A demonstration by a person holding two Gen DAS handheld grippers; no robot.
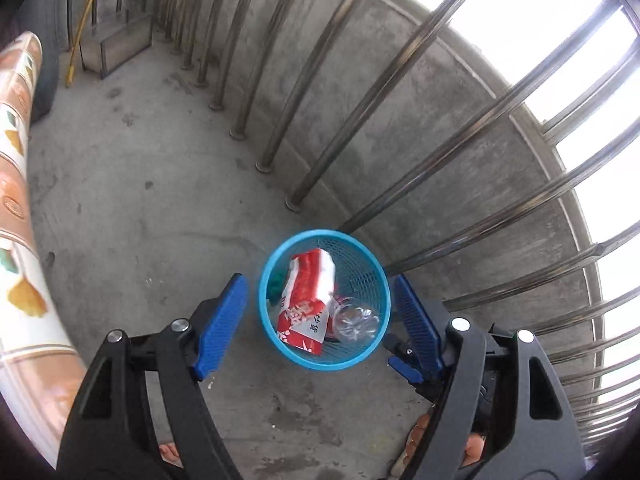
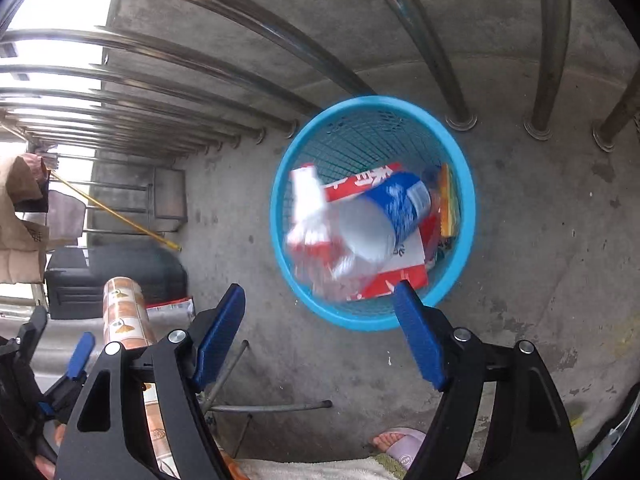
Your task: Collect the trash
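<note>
A blue mesh waste basket [image 1: 383, 280] stands on the concrete floor by the steel railing; it also shows in the right wrist view [image 2: 468, 184]. Inside lie a red-and-white package [image 1: 306, 300], a clear plastic bottle [image 1: 356, 322] and something green [image 1: 276, 286]. In the right wrist view a blue-and-white paper cup [image 2: 384, 216] and a blurred clear wrapper [image 2: 316, 232] are in mid-air over the basket's contents. My left gripper [image 1: 320, 320] is open and empty above the basket. My right gripper [image 2: 320, 332] is open and empty just in front of the basket.
Steel railing posts [image 1: 304, 152] and a concrete curb run behind the basket. A patterned table edge [image 1: 16, 184] is at the left. A metal frame box [image 1: 116, 44], a yellow stick [image 2: 116, 212], a black case [image 2: 112, 276] and my sandalled foot [image 2: 400, 444] are around.
</note>
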